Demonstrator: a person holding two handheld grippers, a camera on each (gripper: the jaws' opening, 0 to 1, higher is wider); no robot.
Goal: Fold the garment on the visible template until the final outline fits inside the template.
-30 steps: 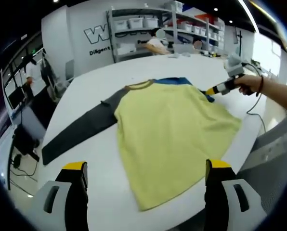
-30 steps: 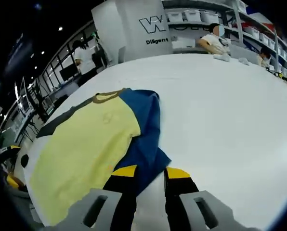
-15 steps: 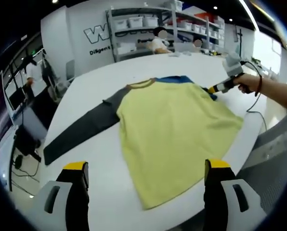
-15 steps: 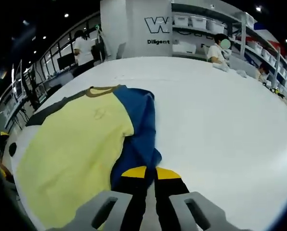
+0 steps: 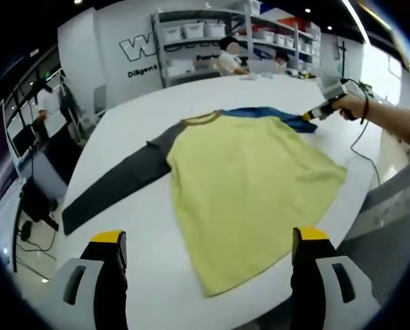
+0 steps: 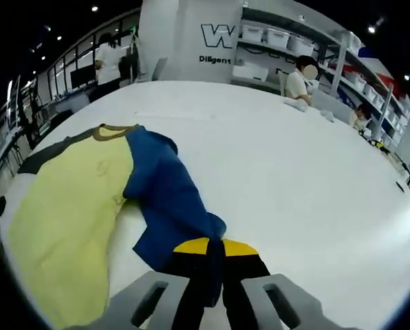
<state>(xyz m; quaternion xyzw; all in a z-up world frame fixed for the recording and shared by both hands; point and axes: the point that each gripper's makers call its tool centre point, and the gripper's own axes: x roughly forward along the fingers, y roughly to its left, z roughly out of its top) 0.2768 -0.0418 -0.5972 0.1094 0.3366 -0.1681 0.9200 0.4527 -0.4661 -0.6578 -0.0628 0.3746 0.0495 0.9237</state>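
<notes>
A long-sleeved shirt with a yellow body (image 5: 250, 182) lies flat on the white table (image 5: 129, 130). Its grey sleeve (image 5: 115, 185) stretches out to the left. Its blue sleeve (image 6: 167, 203) is bunched beside the yellow body (image 6: 60, 213). My right gripper (image 6: 215, 246) is shut on the blue sleeve's end, lifting it slightly; it also appears at the far right (image 5: 311, 115), held by a hand. My left gripper (image 5: 208, 240) stands open over the table's near edge, short of the shirt's hem, with nothing between its fingers.
The white table (image 6: 294, 179) stretches wide to the right of the shirt. People sit at the table's far side (image 6: 298, 86) in front of shelving with bins (image 5: 205, 31). A cable (image 5: 362, 144) trails over the table's right edge. Chairs and equipment stand at the left (image 5: 33, 199).
My right gripper closed on the blue sleeve's end and drew it away from the yellow body, toward the right. The left gripper stayed put.
</notes>
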